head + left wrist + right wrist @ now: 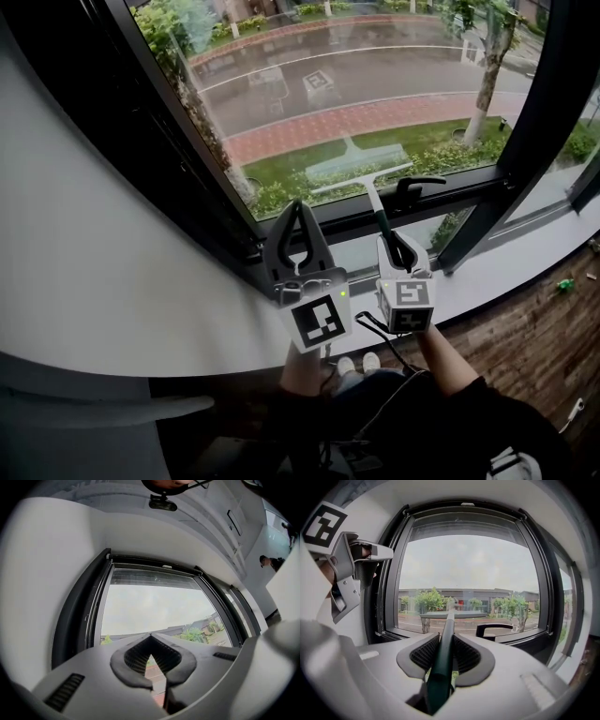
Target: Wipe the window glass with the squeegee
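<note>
Right gripper (400, 242) clamped on the squeegee (362, 178) handle, blade low at the window glass (375, 94), left gripper (298, 211) jaws closed together, empty.

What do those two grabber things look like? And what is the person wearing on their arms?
The left gripper and right gripper are grey and white. Each has two curved jaws lined with dark ribbed pads, and each carries a white cube printed with black square markers. A black cable trails back from them. A black sleeve shows on the right arm.
</note>
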`<state>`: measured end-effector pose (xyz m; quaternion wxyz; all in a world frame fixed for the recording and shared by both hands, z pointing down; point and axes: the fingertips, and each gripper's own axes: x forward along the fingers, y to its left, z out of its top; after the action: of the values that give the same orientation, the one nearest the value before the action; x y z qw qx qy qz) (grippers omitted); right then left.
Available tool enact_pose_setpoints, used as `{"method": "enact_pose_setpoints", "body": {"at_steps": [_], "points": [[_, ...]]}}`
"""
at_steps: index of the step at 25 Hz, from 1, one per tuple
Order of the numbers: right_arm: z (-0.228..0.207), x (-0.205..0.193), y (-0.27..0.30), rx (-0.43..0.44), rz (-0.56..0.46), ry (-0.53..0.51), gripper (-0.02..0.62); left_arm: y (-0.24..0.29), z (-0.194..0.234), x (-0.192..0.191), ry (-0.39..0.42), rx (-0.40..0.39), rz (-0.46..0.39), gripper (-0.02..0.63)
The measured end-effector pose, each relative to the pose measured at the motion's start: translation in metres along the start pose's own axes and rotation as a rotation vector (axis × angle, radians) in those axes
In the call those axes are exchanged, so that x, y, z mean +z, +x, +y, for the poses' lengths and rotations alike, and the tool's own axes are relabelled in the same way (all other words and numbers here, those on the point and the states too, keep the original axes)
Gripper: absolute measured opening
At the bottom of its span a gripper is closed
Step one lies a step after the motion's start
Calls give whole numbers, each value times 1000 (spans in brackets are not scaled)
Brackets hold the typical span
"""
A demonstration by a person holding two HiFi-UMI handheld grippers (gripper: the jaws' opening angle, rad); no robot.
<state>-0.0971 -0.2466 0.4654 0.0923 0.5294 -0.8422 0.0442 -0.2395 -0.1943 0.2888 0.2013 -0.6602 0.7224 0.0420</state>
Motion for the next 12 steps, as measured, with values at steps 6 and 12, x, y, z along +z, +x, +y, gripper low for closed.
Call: {"method": "enact_pose_setpoints", "body": {"at_steps": [6, 12], "points": [[1, -16, 4, 13, 57, 51, 95, -2, 3, -6, -7, 10, 18, 0], [4, 22, -13, 1, -50, 56, 95, -2, 9, -2, -18, 29, 6, 0]]}}
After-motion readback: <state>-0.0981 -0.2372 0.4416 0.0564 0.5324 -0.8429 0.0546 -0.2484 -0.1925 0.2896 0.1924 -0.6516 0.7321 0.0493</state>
